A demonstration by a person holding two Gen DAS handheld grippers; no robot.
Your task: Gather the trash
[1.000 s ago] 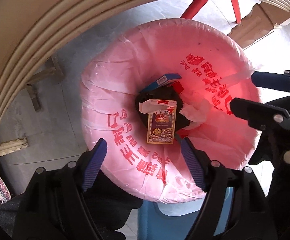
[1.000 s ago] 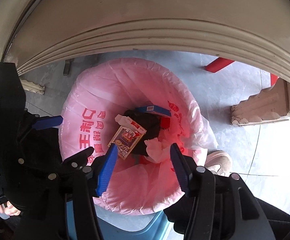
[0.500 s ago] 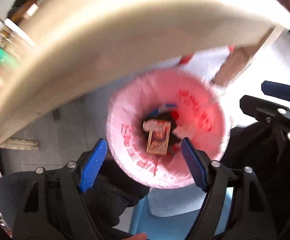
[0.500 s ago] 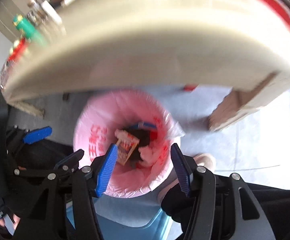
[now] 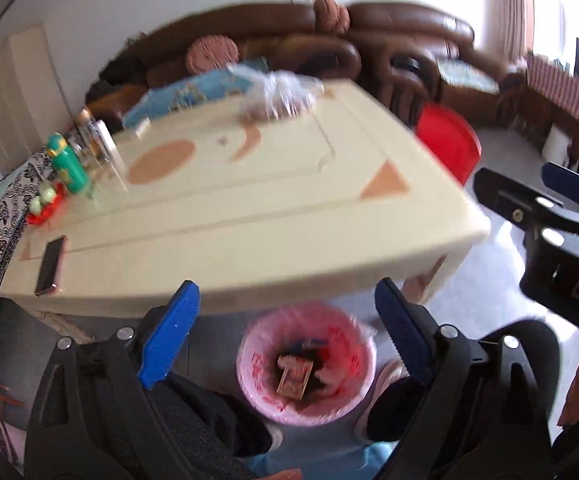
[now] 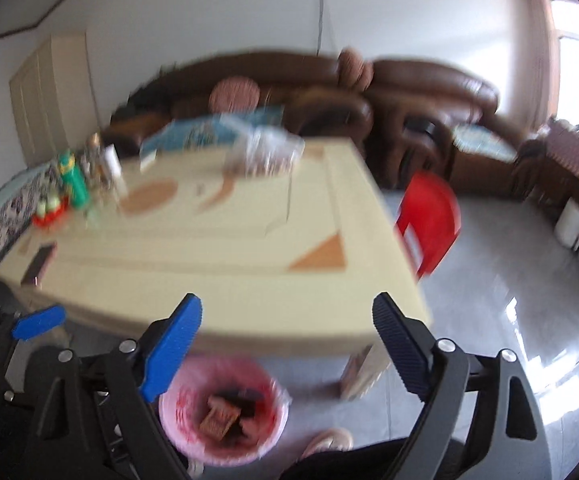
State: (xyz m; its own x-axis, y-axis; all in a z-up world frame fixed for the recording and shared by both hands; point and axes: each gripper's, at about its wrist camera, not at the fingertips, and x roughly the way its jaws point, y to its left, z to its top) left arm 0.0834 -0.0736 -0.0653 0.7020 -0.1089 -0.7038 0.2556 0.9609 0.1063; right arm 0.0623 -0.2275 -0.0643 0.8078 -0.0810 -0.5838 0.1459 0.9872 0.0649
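Red print on the pink bin liner (image 5: 307,364) is blurred, unreadable. Bin sits under the table (image 5: 249,216), now farther below. Left gripper (image 5: 285,322) and right gripper (image 6: 287,338) jaws opening, empty.

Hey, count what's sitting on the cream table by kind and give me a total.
Green bottle: 1
Phone: 1
Clear plastic bag: 1
Red item with green pieces: 1
Blurred glass items behind the bottle: cannot count
Total: 4 clear
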